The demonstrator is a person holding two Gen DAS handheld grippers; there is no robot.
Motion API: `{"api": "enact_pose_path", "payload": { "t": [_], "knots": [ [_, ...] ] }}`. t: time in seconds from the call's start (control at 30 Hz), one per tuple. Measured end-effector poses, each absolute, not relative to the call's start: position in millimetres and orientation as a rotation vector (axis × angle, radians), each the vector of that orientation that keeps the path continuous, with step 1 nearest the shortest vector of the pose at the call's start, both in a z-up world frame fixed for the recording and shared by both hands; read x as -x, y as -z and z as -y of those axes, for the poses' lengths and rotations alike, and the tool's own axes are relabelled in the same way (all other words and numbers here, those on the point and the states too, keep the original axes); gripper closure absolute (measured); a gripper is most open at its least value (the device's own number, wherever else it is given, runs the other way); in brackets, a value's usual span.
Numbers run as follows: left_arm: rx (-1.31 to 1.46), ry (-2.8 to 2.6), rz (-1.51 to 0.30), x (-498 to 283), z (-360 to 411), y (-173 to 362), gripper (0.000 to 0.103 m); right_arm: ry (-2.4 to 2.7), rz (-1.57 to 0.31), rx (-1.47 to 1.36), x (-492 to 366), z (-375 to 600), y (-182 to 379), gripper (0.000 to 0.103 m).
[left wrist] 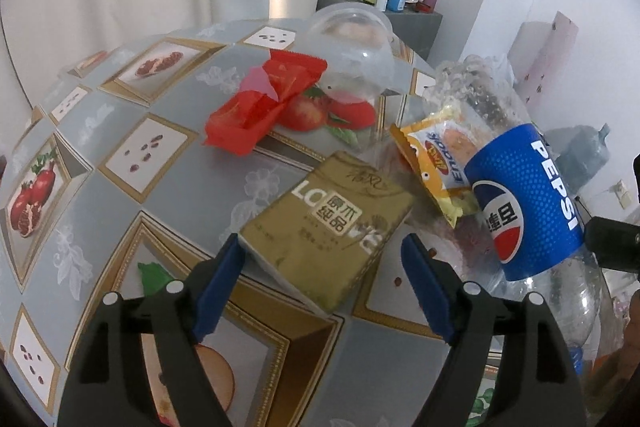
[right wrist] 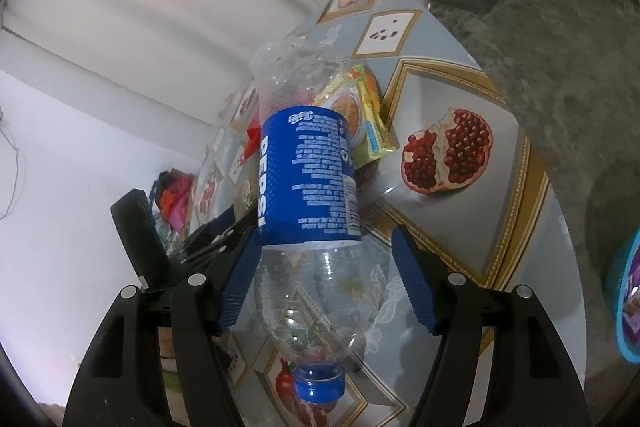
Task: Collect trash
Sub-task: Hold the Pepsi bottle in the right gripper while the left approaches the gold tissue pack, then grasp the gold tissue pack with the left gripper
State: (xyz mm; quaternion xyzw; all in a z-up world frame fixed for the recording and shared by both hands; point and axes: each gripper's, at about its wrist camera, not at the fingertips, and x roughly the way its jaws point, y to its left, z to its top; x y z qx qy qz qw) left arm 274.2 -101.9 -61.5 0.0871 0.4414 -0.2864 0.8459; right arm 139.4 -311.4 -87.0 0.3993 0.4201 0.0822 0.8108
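The left tool [left wrist: 322, 263] stands spread above the counter [left wrist: 192, 163], which wears a smooth grey cloth printed with pomegranates, and the near corner of a flat gold carton [left wrist: 328, 223] lies between its blue ribbed pads without being pressed. Further on lie a crinkled red wrapper [left wrist: 260, 103], a clear plastic cup [left wrist: 354, 63] on its side and a yellow snack packet [left wrist: 436, 163]. The right tool [right wrist: 322, 259] is also spread around a crumpled transparent Pepsi bottle [right wrist: 308, 179] with blue label and cap; its left pad touches the bottle, the right pad stays apart.
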Motion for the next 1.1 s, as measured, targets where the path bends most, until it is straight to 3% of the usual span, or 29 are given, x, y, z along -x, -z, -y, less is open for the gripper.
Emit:
{"api": "enact_pose_path", "payload": {
  "t": [0.1,0.33,0.63,0.73,1.1],
  "knots": [
    [-0.186,0.601,-0.926,-274,101,61,0.032,-0.177,-0.895,-0.848,-139,310,84,0.038],
    [-0.189,0.604,-0.930,-270,98,59,0.036,-0.154,-0.918,-0.743,-139,293,73,0.033],
    [-0.155,0.573,-0.956,-250,78,57,0.037,-0.097,-0.982,-0.591,-152,270,74,0.032],
    [-0.135,0.558,-0.962,-240,66,56,0.037,-0.107,-1.001,-0.589,-153,264,77,0.039],
    [-0.061,0.513,-1.002,-197,23,46,0.037,-0.076,-1.012,-0.525,-124,253,68,0.040]
  ]
}}
